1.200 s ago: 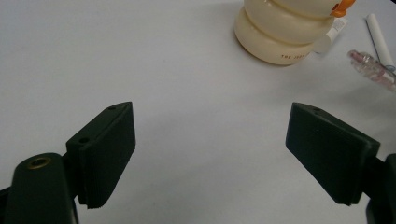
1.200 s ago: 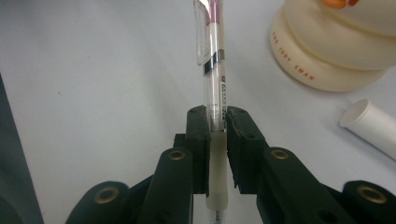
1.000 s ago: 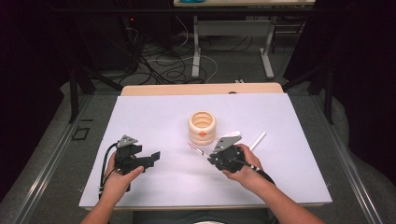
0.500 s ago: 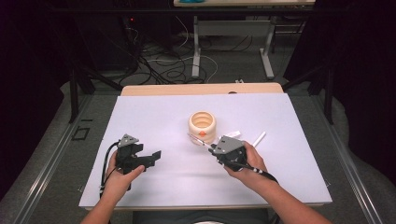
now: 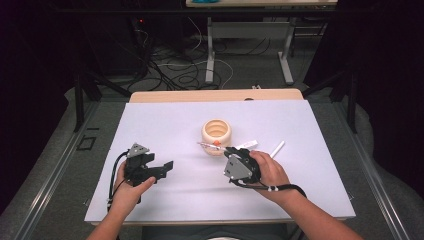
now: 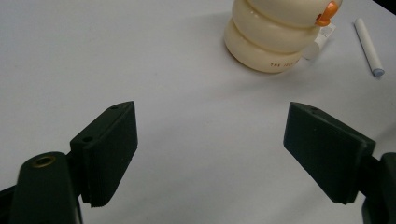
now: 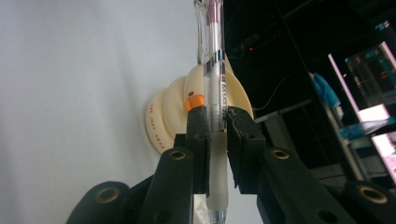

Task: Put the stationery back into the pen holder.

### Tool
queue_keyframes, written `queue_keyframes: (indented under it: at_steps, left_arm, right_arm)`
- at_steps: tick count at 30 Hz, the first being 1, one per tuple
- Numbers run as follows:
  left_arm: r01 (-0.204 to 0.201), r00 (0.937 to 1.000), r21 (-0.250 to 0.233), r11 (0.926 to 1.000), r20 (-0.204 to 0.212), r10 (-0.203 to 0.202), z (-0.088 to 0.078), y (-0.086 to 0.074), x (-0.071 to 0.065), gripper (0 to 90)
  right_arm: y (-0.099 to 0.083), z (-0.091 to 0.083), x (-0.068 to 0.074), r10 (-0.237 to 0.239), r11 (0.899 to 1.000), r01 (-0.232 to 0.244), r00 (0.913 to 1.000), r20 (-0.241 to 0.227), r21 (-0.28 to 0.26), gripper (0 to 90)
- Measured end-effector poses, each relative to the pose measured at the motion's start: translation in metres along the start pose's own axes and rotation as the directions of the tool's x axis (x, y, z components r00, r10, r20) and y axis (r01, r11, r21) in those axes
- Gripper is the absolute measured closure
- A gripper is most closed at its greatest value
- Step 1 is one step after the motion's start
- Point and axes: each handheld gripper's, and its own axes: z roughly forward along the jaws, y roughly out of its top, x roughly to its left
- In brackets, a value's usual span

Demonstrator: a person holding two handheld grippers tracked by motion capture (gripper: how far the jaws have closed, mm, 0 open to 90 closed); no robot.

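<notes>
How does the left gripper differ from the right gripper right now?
The left gripper is open and empty; the right gripper is shut on a clear pen. The left gripper sits well left of the cream ribbed holder; the right gripper is beside it. Both are hand-held over the white table.

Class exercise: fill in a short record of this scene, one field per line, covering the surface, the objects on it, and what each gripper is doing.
surface: white table top
holder: cream ribbed cup, upright near the table's middle
loose item: white pen lying right of the cup
left gripper: jaws wide apart, holding nothing
right gripper: jaws closed on a clear pen, beside the cup
orange part: seen next to the held pen; what it belongs to is unclear
</notes>
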Motion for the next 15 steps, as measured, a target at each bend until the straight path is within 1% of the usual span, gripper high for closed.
queue_keyframes:
  at_steps: [2, 3, 4, 5, 6, 7, 8, 10, 11, 12, 13, 14, 15]
  left_arm:
    - [-0.001, 1.0, 0.0, 1.0, 0.001, 0.001, 0.0, 0.0, 0.0, 17.9]
    - [-0.004, 1.0, 0.001, 1.0, 0.003, 0.004, 0.0, 0.0, 0.0, 18.0]
    - [-0.01, 0.9999, 0.007, 0.9999, 0.001, 0.01, 0.0, 0.0, 0.0, 18.3]
    - [-0.018, 0.9998, 0.014, 0.9997, 0.003, 0.018, 0.0, 0.0, -0.001, 18.7]
    - [-0.023, 0.9997, 0.018, 0.9996, 0.005, 0.022, 0.0, 0.001, -0.001, 19.0]
    - [-0.024, 0.9997, 0.017, 0.9996, 0.003, 0.024, 0.001, 0.0, -0.001, 19.8]
    - [-0.025, 0.9997, 0.015, 0.9996, 0.0, 0.025, 0.001, 0.0, -0.002, 20.6]
    - [-0.041, 0.9992, 0.015, 0.9991, -0.004, 0.041, 0.001, 0.0, -0.002, 23.6]
    - [-0.049, 0.9988, 0.016, 0.9987, -0.003, 0.049, 0.001, 0.0, -0.003, 24.6]
    - [-0.055, 0.9985, 0.022, 0.9982, 0.001, 0.055, 0.001, 0.001, -0.003, 24.8]
    - [-0.05, 0.9987, 0.02, 0.9985, 0.004, 0.05, 0.001, 0.001, -0.004, 25.1]
    - [-0.061, 0.9981, 0.027, 0.9978, 0.009, 0.06, 0.001, 0.002, -0.004, 25.1]
    - [-0.052, 0.9986, 0.017, 0.9985, 0.011, 0.052, 0.002, 0.003, -0.006, 25.1]
  right_arm:
    - [0.002, 0.0, 0.003, -0.051, 0.999, 0.051, 0.9986, 0.009, 0.002, 79.9]
    - [0.002, 0.0, 0.004, -0.073, 0.997, 0.073, 0.9973, 0.004, -0.001, 79.9]
    - [0.003, 0.0, 0.005, -0.096, 0.995, 0.096, 0.9954, 0.01, 0.004, 79.9]
    - [0.004, 0.0, 0.007, -0.103, 0.995, 0.103, 0.9945, 0.014, 0.007, 79.9]
    - [0.004, 0.001, 0.007, -0.135, 0.991, 0.135, 0.9907, 0.021, -0.004, 79.9]
    - [0.005, 0.001, 0.009, -0.142, 0.99, 0.142, 0.9896, 0.019, -0.011, 79.9]
    - [0.005, 0.0, 0.01, -0.16, 0.987, 0.16, 0.9868, 0.027, 0.001, 79.9]
    - [0.006, 0.0, 0.012, -0.197, 0.98, 0.197, 0.9801, 0.029, -0.004, 79.9]
    - [0.007, 0.0, 0.012, -0.234, 0.972, 0.235, 0.9716, 0.035, -0.014, 79.9]
    - [0.007, 0.0, 0.014, -0.258, 0.966, 0.258, 0.9657, 0.031, -0.005, 79.8]
    - [0.007, 0.0, 0.016, -0.27, 0.962, 0.271, 0.9621, 0.035, -0.013, 79.9]
    - [0.007, 0.0, 0.017, -0.294, 0.956, 0.295, 0.9552, 0.034, -0.011, 79.8]
    - [0.007, -0.001, 0.017, -0.329, 0.944, 0.329, 0.9439, 0.032, -0.01, 79.9]
